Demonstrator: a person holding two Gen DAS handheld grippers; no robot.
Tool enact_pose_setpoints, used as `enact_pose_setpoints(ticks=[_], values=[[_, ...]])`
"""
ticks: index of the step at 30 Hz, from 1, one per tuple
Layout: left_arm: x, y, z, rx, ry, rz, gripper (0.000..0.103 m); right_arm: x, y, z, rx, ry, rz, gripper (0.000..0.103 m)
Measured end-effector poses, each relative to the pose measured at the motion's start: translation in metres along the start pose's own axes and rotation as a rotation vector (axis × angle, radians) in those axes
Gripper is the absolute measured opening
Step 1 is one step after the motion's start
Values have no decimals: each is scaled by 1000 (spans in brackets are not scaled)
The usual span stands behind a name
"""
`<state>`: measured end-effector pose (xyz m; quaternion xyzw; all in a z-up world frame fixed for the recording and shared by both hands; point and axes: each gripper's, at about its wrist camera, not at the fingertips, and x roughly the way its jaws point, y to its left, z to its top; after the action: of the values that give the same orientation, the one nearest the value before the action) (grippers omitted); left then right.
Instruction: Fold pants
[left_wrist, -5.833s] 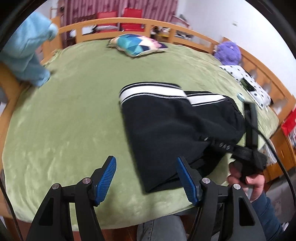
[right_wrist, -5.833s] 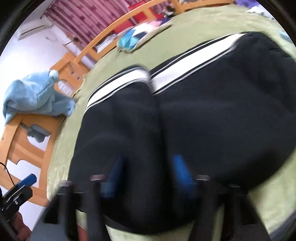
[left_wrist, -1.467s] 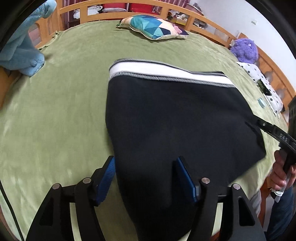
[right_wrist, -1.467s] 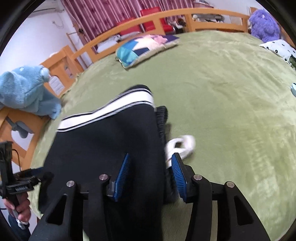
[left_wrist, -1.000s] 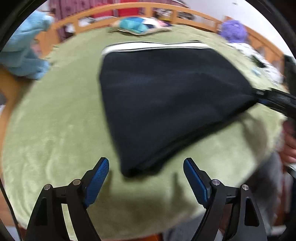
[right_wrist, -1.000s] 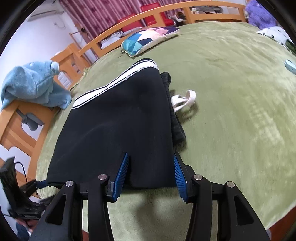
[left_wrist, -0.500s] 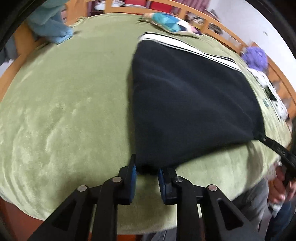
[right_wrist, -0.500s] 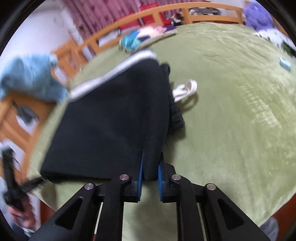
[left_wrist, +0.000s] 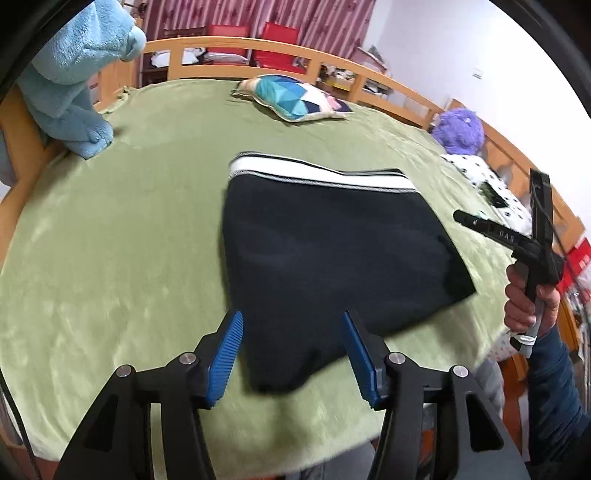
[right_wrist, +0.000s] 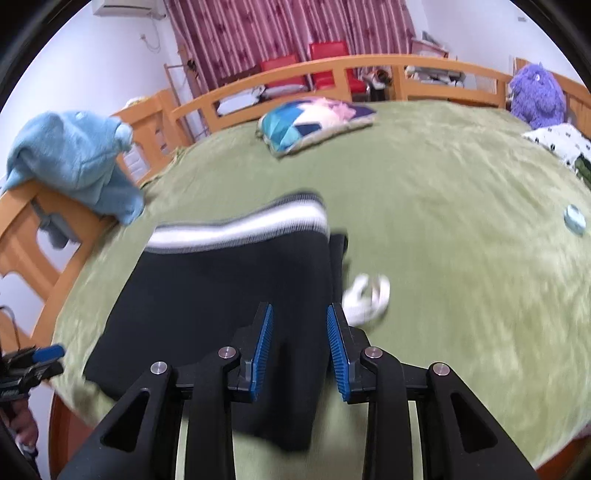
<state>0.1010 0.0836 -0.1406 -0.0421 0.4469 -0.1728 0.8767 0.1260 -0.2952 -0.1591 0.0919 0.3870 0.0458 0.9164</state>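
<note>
Black pants (left_wrist: 332, 258), folded into a squat block with a white-striped waistband (left_wrist: 321, 173) along the far edge, are lying flat on the green plush bedspread (left_wrist: 110, 240), toward the near side of the bed. The left gripper (left_wrist: 291, 350) is hovering over the near left corner of the fold; its blue pads (left_wrist: 225, 354) are standing well apart after just opening, and the corner of cloth is showing between them without either pad pressing on it. The right gripper (right_wrist: 299, 343) is hanging over the near right edge of the pants (right_wrist: 229, 295), its jaws narrower but also just parted, with dark cloth showing in the gap and neither pad gripping it, though this view is blurring somewhat. A white drawstring loop (right_wrist: 365, 295) is sticking out from the right side of the fold onto the bedspread. From the left wrist view, a hand (left_wrist: 528, 299) in a dark sleeve is gripping the handle of the other tool off at the right edge of the bed. Farther back, a patterned pillow (left_wrist: 295, 98) is lying near the wooden rail (left_wrist: 332, 66), a light blue fleece (left_wrist: 74, 81) is draping over the left corner, and a purple plush toy (left_wrist: 460, 131) is sitting at the right.
</note>
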Motion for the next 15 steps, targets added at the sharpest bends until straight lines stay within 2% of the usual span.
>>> enact_pose_setpoints(ticks=[3,8,9,10,11,12,14,15], values=[[18,5,9,-18,13,56,53,34,0,22,23,30,0,33],[45,15,22,-78,44,38,53,87,0,36,26,101,-37,33],[48,16,22,-87,46,33,53,95,0,37,20,114,-56,24],[51,17,24,-93,48,27,53,97,1,37,0,114,-59,11],[54,17,26,-97,49,22,53,92,3,38,-21,84,-43,10],[56,17,30,-97,48,21,53,79,-3,40,-4,35,12,9],[56,18,35,-94,32,16,53,60,-27,41,148,-12,104,9],[57,19,38,-94,22,11,56,59,-37,38,200,-2,96,9]])
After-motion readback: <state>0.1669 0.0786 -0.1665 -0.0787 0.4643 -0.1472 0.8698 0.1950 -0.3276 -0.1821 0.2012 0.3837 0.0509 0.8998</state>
